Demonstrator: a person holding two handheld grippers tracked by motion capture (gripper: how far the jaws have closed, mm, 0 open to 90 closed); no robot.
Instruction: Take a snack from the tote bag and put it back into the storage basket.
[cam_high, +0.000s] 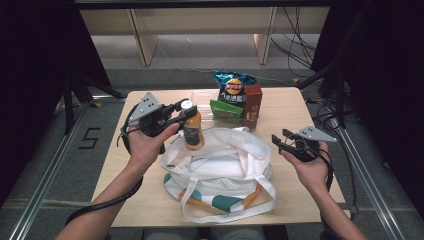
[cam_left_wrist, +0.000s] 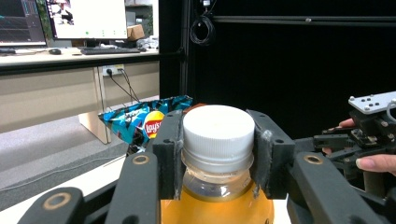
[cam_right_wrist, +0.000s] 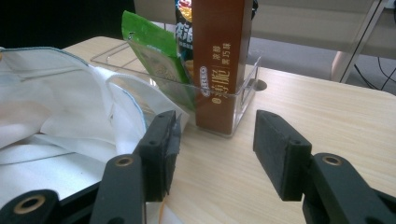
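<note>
An orange drink bottle (cam_high: 193, 131) with a white cap (cam_left_wrist: 218, 129) hangs above the left rim of a white tote bag (cam_high: 220, 162). My left gripper (cam_high: 185, 113) is shut on it, both pads pressed on the cap and neck (cam_left_wrist: 218, 156). The bag lies open in the middle of the table, its straps trailing toward the near edge. At the bag's right side my right gripper (cam_high: 281, 140) is held open with nothing between its jaws (cam_right_wrist: 214, 136); it points at the bag's cloth (cam_right_wrist: 60, 140) and a brown box (cam_right_wrist: 218, 60).
A clear tray (cam_right_wrist: 240, 95) at the table's far middle holds a blue chips bag (cam_high: 232, 84), a green packet (cam_high: 225, 108) and the brown box (cam_high: 253, 104). Bare wooden tabletop (cam_high: 150, 195) lies left of the bag. Dark frame legs and cables surround the table.
</note>
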